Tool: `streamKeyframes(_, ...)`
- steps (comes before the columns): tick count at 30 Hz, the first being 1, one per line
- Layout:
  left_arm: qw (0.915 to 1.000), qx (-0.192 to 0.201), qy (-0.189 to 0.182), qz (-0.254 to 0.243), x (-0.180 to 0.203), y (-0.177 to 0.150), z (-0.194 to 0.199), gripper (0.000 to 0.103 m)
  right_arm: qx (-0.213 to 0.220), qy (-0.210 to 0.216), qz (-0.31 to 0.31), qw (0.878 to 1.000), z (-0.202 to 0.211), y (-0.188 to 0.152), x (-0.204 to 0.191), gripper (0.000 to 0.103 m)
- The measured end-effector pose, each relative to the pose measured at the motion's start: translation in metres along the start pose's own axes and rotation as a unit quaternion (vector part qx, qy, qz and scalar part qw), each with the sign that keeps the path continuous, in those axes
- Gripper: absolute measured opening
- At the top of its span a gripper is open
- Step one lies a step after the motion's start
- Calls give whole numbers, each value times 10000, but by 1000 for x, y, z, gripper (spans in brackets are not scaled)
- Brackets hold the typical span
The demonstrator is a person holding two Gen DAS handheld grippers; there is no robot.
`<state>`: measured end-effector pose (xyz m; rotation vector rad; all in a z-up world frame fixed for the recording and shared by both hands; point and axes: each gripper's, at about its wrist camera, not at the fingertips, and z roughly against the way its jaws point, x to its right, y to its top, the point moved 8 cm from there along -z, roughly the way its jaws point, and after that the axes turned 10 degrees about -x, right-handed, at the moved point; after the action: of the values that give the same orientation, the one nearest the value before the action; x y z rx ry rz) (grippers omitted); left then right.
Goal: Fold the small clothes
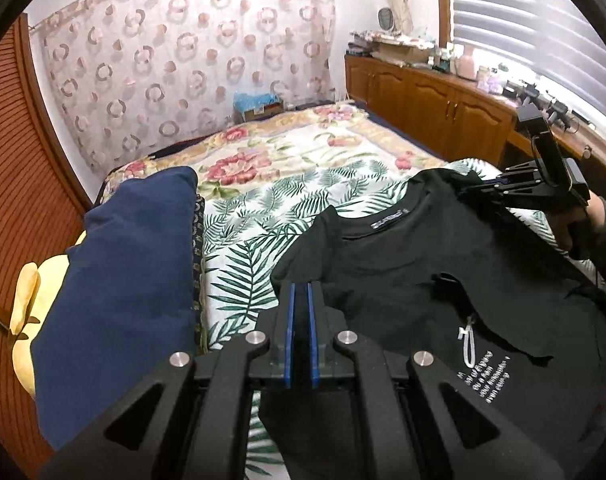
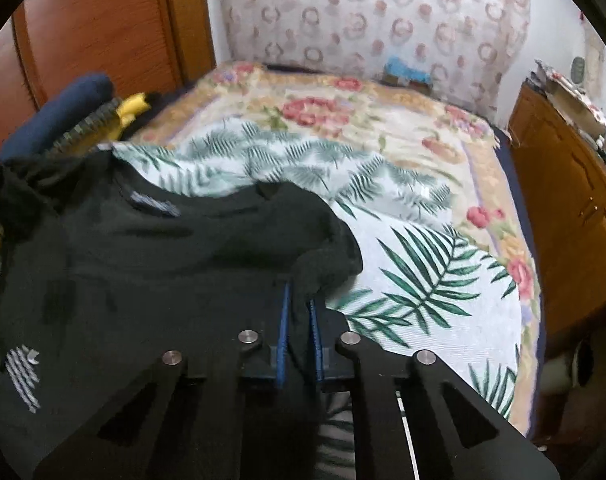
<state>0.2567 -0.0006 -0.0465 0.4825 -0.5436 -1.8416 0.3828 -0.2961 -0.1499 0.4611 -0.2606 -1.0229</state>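
A bed [image 1: 303, 152] under a palm-leaf sheet [image 1: 239, 272] fills both views, with a navy pillow [image 1: 123, 292] at nine o'clock in the left view. The black T-shirt [image 1: 423, 264] lies across the sheet at three o'clock. The left gripper [image 1: 301, 296] pinches one sleeve, the right gripper [image 2: 299, 304] the other

Home bedroom: quilted bed [image 1: 303, 152], curtain [image 1: 191, 60], wooden cabinets [image 1: 431, 96].
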Motion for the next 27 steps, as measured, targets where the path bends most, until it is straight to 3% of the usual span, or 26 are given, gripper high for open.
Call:
streamKeyframes(10,9986,517,-146,1,16,-33,51,4,1130,-105,121,9935,95,-9,-38,4)
streamKeyframes(18,9964,812,-250,52,27,-61,82,4,1551,-218,269,9873,150,-44,-71,4)
streamKeyframes(27,9923,1156,-318,307,34,-115,124,4,1713,-305,23,9847,191,-102,-81,4)
